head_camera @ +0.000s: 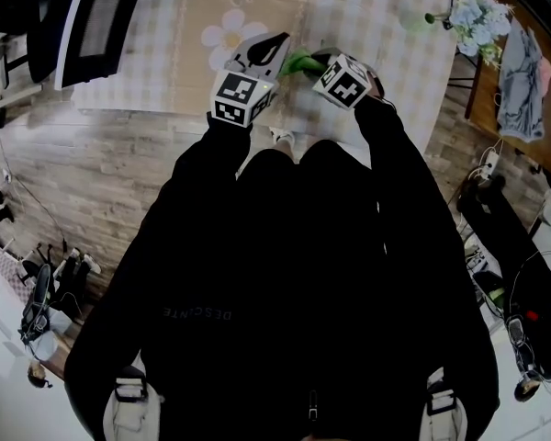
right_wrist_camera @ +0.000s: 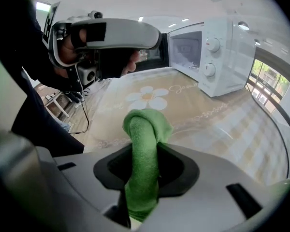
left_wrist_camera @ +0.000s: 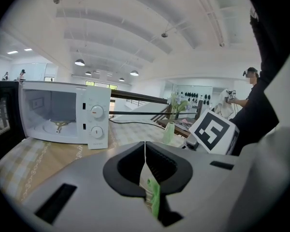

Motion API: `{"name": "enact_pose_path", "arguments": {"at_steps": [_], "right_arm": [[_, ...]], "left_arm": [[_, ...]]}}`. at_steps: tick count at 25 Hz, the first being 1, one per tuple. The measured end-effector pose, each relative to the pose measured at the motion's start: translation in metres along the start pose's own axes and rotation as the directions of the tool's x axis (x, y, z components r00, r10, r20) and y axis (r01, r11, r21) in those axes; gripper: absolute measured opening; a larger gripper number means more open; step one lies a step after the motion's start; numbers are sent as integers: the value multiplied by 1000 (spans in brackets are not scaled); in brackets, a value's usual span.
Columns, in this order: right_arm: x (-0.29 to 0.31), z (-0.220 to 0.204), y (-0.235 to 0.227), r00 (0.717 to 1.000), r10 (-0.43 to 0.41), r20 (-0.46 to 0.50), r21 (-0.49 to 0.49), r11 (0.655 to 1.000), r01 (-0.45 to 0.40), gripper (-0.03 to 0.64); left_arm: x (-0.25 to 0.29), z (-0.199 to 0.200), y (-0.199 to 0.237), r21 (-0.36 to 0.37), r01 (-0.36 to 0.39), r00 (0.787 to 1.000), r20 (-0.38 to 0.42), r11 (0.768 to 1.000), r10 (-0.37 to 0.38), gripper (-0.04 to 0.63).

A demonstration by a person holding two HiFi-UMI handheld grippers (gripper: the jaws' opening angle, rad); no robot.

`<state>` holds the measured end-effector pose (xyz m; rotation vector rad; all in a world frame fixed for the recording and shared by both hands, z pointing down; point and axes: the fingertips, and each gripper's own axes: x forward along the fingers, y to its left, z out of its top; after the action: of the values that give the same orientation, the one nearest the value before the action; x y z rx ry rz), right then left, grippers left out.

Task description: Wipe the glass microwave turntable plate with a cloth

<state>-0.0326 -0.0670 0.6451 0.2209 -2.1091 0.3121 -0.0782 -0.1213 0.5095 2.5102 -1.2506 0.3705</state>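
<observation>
— What do we find in the right gripper (right_wrist_camera: 144, 164)?

— Its dark jaws are pinched on the cloth (right_wrist_camera: 144, 129). The cloth is green and fuzzy, rolled into a thick rope that stands up out of the jaws and folds over into a rounded knob at the top.

— And the left gripper (left_wrist_camera: 145, 153)?

— Its jaws are drawn almost together on a thin pale sliver. We take this for the glass plate (left_wrist_camera: 146, 190) seen edge-on and standing upright in the grip. A green tint of cloth shows just behind its lower part.

— Can we make out its round shape?

— No. From the head view we cannot pick out the clear glass at all. We only see both grippers held close together, with the green cloth between them.

— What lies beneath them?

— There is a tablecloth (right_wrist_camera: 232, 144) in a soft pale check. Down its middle runs a smooth beige runner (right_wrist_camera: 183, 111), printed with a white daisy (right_wrist_camera: 147, 98) that has a yellow heart.

— And the microwave (left_wrist_camera: 63, 117)?

— It is boxy, white and glossy, and it stands on the tablecloth well apart from both grippers. Its dark door (left_wrist_camera: 0, 117) is swung open, and the cavity inside is pale, with a small hub (left_wrist_camera: 59, 125) on its floor. Two round knobs (left_wrist_camera: 96, 111) sit one above the other on the control panel.
</observation>
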Motion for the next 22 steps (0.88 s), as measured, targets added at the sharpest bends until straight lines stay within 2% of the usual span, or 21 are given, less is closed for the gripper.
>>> {"name": "enact_pose_path", "arguments": {"at_steps": [8, 16, 22], "right_arm": [[-23, 7, -57, 996, -89, 26, 15, 996, 89, 134], [-36, 14, -116, 978, -205, 31, -2, 979, 205, 137], [-37, 18, -148, 969, -246, 24, -24, 969, 247, 137]], "left_arm": [[25, 12, 3, 6, 12, 1000, 7, 1000, -12, 21], [53, 24, 11, 11, 20, 1000, 7, 1000, -20, 21], [70, 27, 20, 6, 20, 1000, 4, 1000, -20, 21]]}}
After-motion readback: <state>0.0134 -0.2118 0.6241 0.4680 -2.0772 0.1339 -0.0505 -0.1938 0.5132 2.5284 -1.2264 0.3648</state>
